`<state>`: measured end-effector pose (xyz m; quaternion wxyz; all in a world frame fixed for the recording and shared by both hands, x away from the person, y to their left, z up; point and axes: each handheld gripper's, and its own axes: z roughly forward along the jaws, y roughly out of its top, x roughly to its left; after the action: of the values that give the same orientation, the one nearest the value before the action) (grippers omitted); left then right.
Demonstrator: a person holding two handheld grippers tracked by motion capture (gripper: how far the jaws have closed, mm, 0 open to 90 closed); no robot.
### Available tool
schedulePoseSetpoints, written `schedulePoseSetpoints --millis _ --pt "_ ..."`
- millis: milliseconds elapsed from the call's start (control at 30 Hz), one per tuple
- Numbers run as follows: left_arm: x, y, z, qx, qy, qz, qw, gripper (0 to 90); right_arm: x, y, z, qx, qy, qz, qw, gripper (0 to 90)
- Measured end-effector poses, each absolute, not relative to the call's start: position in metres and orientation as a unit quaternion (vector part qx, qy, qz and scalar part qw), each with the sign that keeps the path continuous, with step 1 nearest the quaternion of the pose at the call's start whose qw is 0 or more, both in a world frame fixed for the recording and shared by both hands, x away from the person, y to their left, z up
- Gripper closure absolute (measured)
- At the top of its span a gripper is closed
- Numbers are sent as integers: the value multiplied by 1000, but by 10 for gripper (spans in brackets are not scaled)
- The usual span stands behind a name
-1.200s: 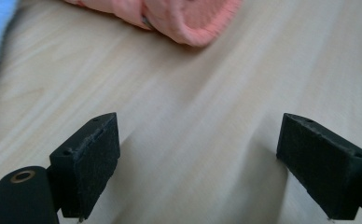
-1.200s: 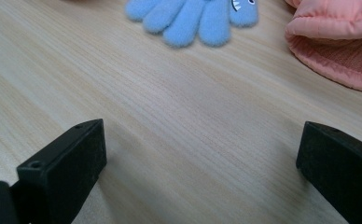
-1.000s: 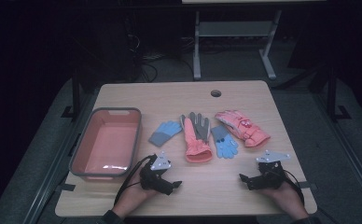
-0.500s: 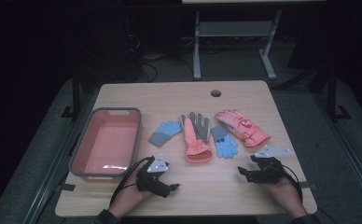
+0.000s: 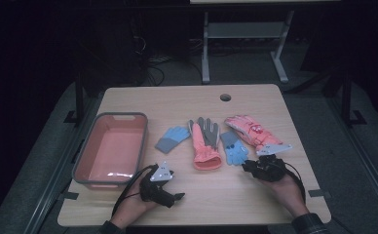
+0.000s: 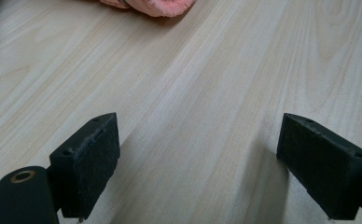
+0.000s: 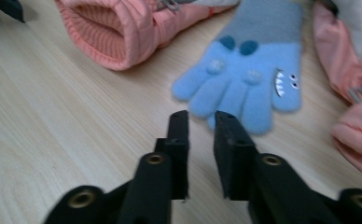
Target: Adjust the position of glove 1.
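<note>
Four gloves lie in a row mid-table: a small blue glove [image 5: 172, 138], a coral and grey glove [image 5: 205, 144], a blue monster-face glove [image 5: 235, 148] and a pink glove [image 5: 251, 130]. My right gripper [image 5: 246, 166] rests low on the table, pointing at the monster-face glove [image 7: 249, 79]. Its tips [image 7: 201, 116] stop just short of the blue fingers, and its jaws are nearly together with nothing between them. My left gripper [image 5: 179, 196] lies near the front edge, jaws wide open [image 6: 200, 163] over bare wood. The coral glove's cuff [image 6: 156, 5] is well ahead of it.
A pink tray [image 5: 110, 148] with a grey rim stands at the left, beside my left hand. A round cable hole [image 5: 225, 97] sits near the table's far edge. The coral glove's cuff [image 7: 118, 28] and the pink glove [image 7: 356, 60] flank the blue one.
My right gripper has moved left and forward, close to the monster-face glove. The left gripper has shifted slightly toward the front edge. The gloves have not moved.
</note>
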<state>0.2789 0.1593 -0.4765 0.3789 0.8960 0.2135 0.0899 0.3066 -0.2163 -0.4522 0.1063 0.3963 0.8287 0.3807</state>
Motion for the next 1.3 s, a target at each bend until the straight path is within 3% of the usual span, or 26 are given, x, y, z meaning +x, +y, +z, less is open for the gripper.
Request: schedulePoseSetpoints --millis 100,867,1300 --pt "279 159 -476 896 213 90 378 124 315 -210 -452 381 838 377 104 897" --pt "279 159 -476 897 214 89 377 123 352 -176 -461 364 851 367 96 898" --pt "279 159 -476 897 214 89 377 123 348 -178 -466 369 855 355 86 898"
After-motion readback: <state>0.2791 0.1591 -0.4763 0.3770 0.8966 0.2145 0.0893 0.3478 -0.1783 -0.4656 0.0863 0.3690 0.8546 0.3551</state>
